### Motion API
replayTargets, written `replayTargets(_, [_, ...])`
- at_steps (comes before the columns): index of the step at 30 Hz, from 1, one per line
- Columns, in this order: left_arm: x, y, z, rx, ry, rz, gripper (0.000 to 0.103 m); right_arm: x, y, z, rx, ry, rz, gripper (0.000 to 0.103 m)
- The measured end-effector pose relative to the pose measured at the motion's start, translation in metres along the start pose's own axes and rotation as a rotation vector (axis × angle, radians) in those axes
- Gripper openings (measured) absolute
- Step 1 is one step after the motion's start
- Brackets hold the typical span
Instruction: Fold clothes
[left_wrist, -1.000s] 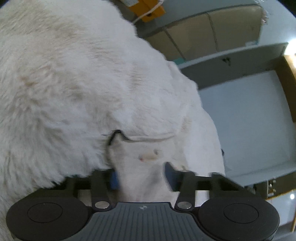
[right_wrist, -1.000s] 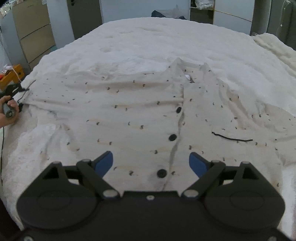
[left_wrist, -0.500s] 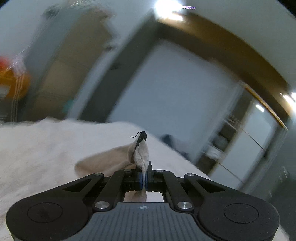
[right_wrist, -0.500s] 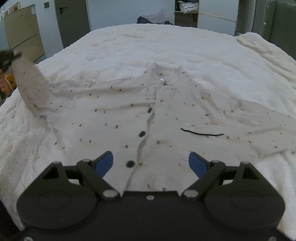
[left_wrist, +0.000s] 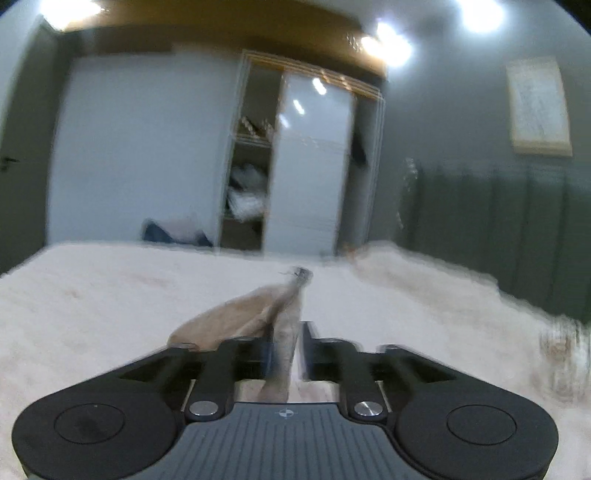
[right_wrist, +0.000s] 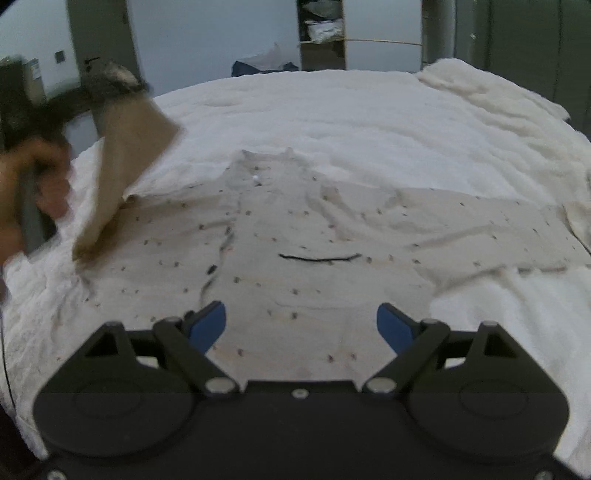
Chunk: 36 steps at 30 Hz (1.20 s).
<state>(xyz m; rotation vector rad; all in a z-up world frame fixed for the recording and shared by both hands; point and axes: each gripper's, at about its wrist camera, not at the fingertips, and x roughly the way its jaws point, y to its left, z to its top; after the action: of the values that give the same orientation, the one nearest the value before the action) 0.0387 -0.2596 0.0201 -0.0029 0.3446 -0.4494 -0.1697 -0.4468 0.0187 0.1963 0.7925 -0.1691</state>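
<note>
A cream button-up shirt (right_wrist: 314, 236) with small dark specks lies spread on the white bed (right_wrist: 332, 110). Its left sleeve (right_wrist: 125, 158) is lifted off the bed and hangs from my left gripper (left_wrist: 286, 332). The sleeve cuff (left_wrist: 284, 325) still stands between the jaws, which are opening, and a gap shows beside the right finger. A person's hand (right_wrist: 40, 177) holds that gripper at the left of the right wrist view. My right gripper (right_wrist: 301, 317) hovers open over the shirt's lower front with nothing between its blue pads. The right sleeve (right_wrist: 498, 229) lies flat.
A wardrobe with an open shelf bay (left_wrist: 251, 177) stands beyond the bed. A dark padded headboard (left_wrist: 498, 221) is at the right. Bunched white bedding (right_wrist: 498, 96) lies at the bed's far right. A pile of clothes (right_wrist: 264, 61) sits past the far edge.
My left gripper rolled, lifted the sleeve off the bed and swung it up and inward. Its jaws, shut half a second ago, have parted. The right gripper drifted right over the shirt, still open.
</note>
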Motion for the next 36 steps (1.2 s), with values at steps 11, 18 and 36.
replayTargets(11, [0.002,-0.007,-0.062,-0.011,0.33,0.042,0.066,0.011,-0.014,-0.01,0.001,0.05,-0.063,0.088])
replayTargets(18, [-0.029,0.032,-0.057,-0.007,0.398,0.082,0.092,0.051,0.022,0.014,-0.062,0.044,-0.019,0.086])
replayTargets(36, [-0.02,0.087,-0.075,-0.105,0.45,0.028,0.094,0.244,0.071,0.083,-0.102,0.208,-0.009,0.009])
